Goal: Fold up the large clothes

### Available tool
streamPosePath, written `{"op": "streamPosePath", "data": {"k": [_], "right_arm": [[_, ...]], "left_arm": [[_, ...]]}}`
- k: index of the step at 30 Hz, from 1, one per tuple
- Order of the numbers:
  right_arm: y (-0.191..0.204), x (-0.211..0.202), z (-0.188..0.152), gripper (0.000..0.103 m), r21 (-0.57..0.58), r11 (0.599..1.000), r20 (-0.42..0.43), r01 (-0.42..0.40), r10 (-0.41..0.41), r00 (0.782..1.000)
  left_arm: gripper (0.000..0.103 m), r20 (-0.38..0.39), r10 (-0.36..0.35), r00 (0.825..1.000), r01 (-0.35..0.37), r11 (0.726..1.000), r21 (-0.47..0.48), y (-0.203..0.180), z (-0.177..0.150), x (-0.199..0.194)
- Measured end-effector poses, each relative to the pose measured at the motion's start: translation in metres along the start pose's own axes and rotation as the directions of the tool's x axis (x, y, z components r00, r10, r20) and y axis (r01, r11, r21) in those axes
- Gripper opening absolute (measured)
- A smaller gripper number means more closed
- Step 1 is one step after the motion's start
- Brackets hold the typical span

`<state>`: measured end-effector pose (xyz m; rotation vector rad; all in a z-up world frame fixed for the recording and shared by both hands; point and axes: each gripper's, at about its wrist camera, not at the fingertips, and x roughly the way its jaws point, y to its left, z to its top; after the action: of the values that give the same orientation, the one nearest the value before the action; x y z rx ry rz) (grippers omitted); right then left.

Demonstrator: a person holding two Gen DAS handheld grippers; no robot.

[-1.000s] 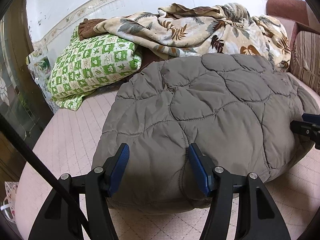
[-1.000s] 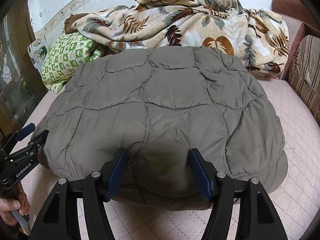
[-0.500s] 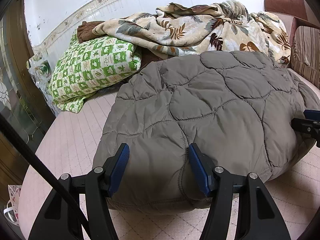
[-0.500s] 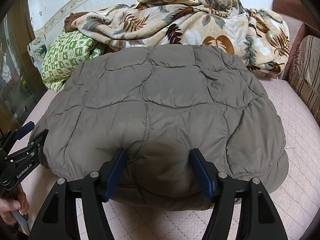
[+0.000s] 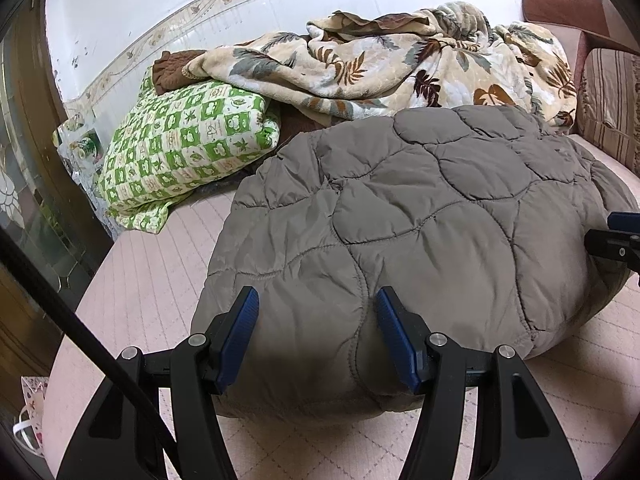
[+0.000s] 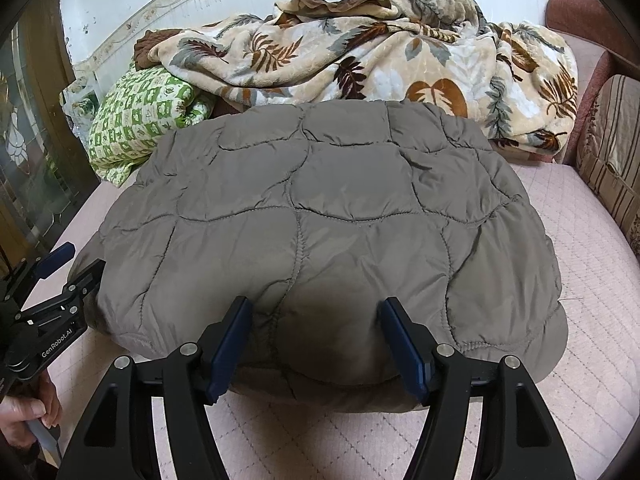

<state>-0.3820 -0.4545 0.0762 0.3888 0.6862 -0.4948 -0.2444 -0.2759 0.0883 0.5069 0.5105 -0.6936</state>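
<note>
A grey-brown quilted jacket (image 5: 420,216) (image 6: 332,208) lies folded into a thick bundle on the pink bed cover (image 5: 152,288). My left gripper (image 5: 316,312) straddles the bundle's near left edge. Its blue pads dent the padded fabric, which bulges between them. My right gripper (image 6: 316,316) holds the near right edge the same way, with the fabric puckered at both pads. In the right wrist view the left gripper (image 6: 60,272) shows at the jacket's left side, with a hand (image 6: 28,404) on its handle. The right gripper's tip (image 5: 616,236) shows at the left wrist view's right edge.
A green checked pillow (image 5: 184,144) and a rumpled leaf-print blanket (image 5: 400,68) lie behind the jacket against the white wall. A striped cushion (image 5: 608,104) leans on the red-brown headboard at right. A glass door (image 5: 24,184) stands left of the bed.
</note>
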Motion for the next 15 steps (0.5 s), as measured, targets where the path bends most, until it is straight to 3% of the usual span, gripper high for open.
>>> {"op": "streamPosePath", "data": {"k": [15], "right_arm": [[0.001, -0.023, 0.001, 0.071, -0.009, 1.0, 0.024, 0.013, -0.013, 1.0]], "left_arm": [[0.061, 0.026, -0.003, 1.0, 0.003, 1.0, 0.021, -0.005, 0.005, -0.019]]}}
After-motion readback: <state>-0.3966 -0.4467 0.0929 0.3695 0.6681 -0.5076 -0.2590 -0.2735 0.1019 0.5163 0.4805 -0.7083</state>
